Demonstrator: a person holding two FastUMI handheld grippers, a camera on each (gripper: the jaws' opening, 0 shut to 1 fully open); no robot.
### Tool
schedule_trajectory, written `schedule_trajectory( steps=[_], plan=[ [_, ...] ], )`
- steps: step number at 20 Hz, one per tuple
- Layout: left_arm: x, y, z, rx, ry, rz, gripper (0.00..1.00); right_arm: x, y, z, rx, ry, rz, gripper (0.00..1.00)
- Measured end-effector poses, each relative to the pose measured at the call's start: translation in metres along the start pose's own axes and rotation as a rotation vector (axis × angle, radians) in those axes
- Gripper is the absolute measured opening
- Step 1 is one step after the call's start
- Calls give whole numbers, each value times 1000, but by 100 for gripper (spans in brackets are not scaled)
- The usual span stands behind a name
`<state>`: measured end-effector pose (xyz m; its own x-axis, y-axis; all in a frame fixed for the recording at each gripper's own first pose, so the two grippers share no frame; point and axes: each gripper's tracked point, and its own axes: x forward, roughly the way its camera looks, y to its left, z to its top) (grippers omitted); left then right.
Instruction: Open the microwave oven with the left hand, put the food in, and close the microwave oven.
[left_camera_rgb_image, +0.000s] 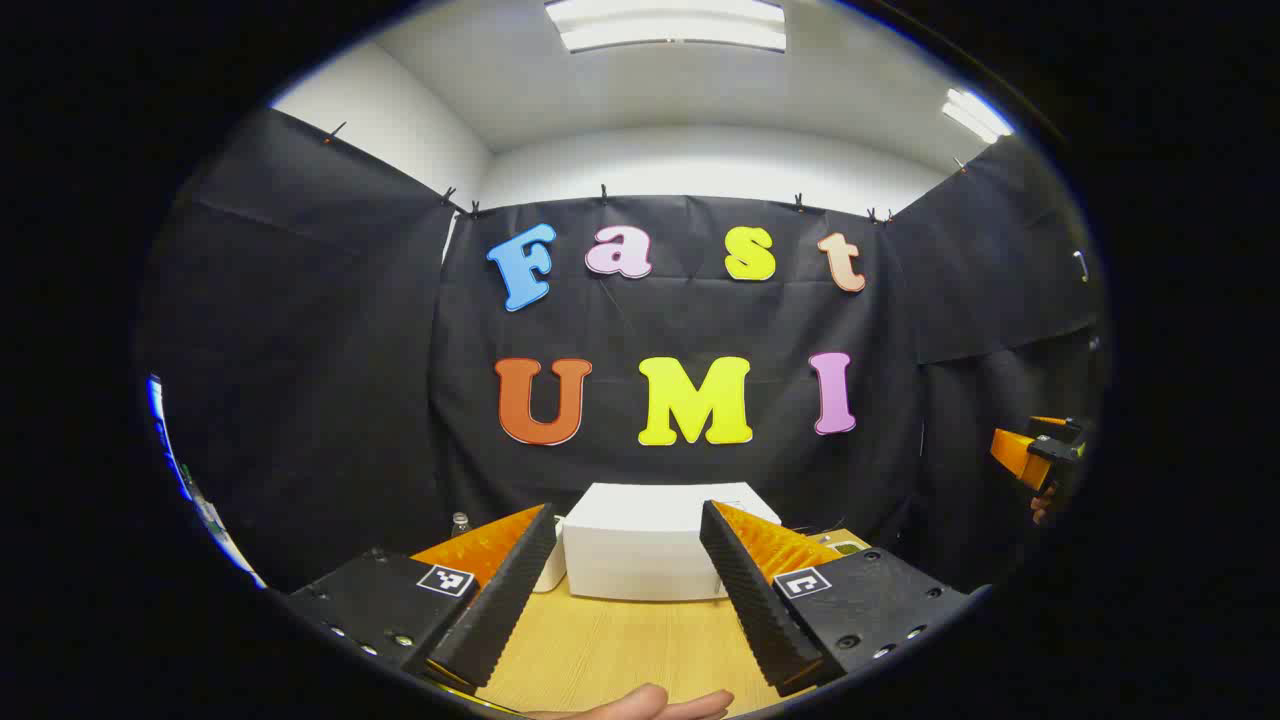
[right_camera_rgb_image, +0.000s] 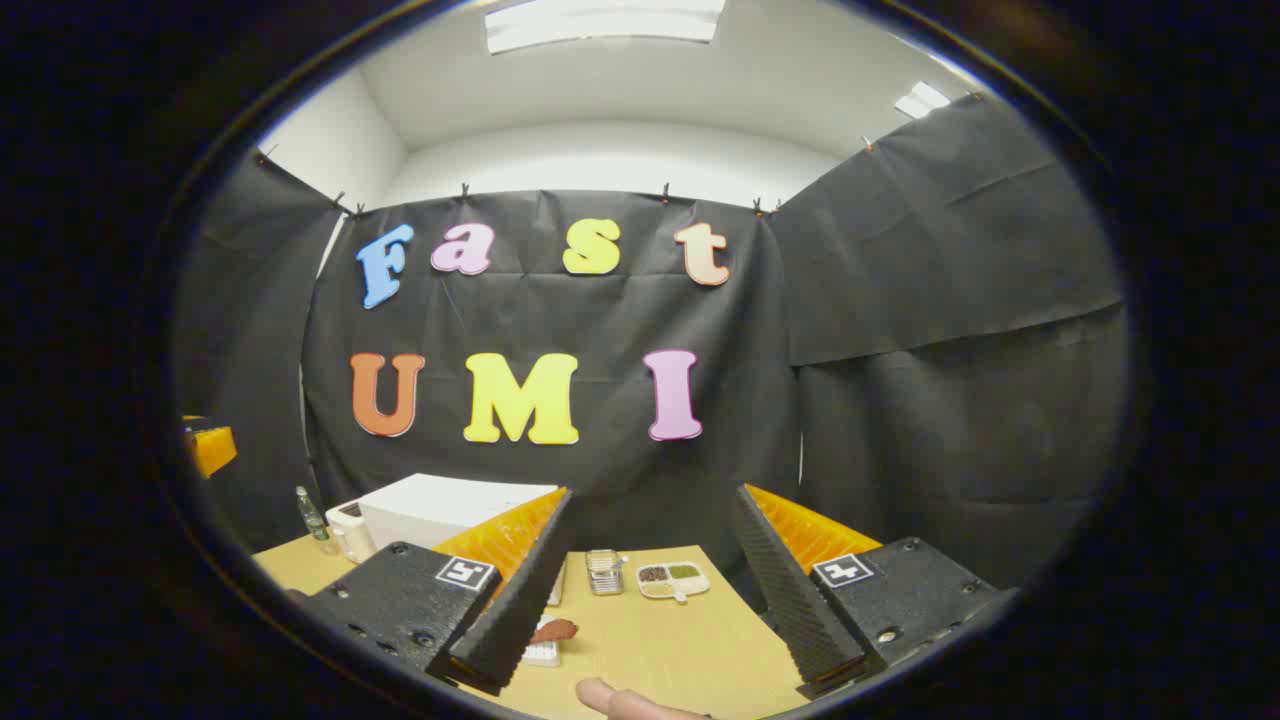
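The left gripper (left_camera_rgb_image: 625, 580) was recorded raised above a wooden table (left_camera_rgb_image: 640, 640), its fingers spread wide apart with nothing held between them. The white microwave oven (left_camera_rgb_image: 655, 540) was seen standing at the far end of the table against the black cloth wall, framed between those fingers and with its door shut. A small white appliance (left_camera_rgb_image: 552, 570) was noted just beside the microwave's left side, and a small bottle (left_camera_rgb_image: 460, 521) behind it. The right gripper (right_camera_rgb_image: 650, 590) was likewise found released, fingers wide apart and empty, held above the same table. In the right gripper view the food (right_camera_rgb_image: 553, 631), a brown piece resting on a small white tray (right_camera_rgb_image: 541, 653), was logged on the table near the left finger. Farther back, a metal rack (right_camera_rgb_image: 603, 570) and a divided dish (right_camera_rgb_image: 672, 579) were set side by side. A fingertip (right_camera_rgb_image: 610, 697) was visible at the lower edge.
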<state>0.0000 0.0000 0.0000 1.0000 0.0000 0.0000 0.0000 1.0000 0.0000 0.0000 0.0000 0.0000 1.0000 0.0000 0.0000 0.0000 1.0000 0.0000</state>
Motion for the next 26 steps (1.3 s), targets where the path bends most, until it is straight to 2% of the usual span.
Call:
schedule_trajectory(
  steps=[5,6,7,8,17,18,19,20,23,26],
  plan=[
    [-3,-19,-2,1,-14,-50,93,3,-15,-3,-10,7,-19,92],
    [-3,-21,1,8,-18,-54,93,4,-18,-5,-8,16,-23,100],
    [-3,-23,1,15,-16,-53,93,5,-19,-7,-8,20,-23,100],
    [-5,-24,-2,18,-13,-52,93,5,-21,-7,-8,18,-24,92],
    [6,-38,-11,1,13,-59,93,6,-28,-13,6,19,-13,92],
    [10,-41,-13,-3,16,-61,93,7,-29,-14,8,20,-11,92],
    [15,-44,-15,-3,17,-66,93,10,-30,-16,6,20,-9,100],
    [19,-49,-17,-2,16,-73,93,12,-31,-16,5,17,-10,92],
    [48,-64,-25,-2,9,-82,93,19,-37,-19,17,9,-17,92],
    [83,-80,-56,-23,38,-94,93,26,-41,-25,30,10,-13,92]
  ],
)
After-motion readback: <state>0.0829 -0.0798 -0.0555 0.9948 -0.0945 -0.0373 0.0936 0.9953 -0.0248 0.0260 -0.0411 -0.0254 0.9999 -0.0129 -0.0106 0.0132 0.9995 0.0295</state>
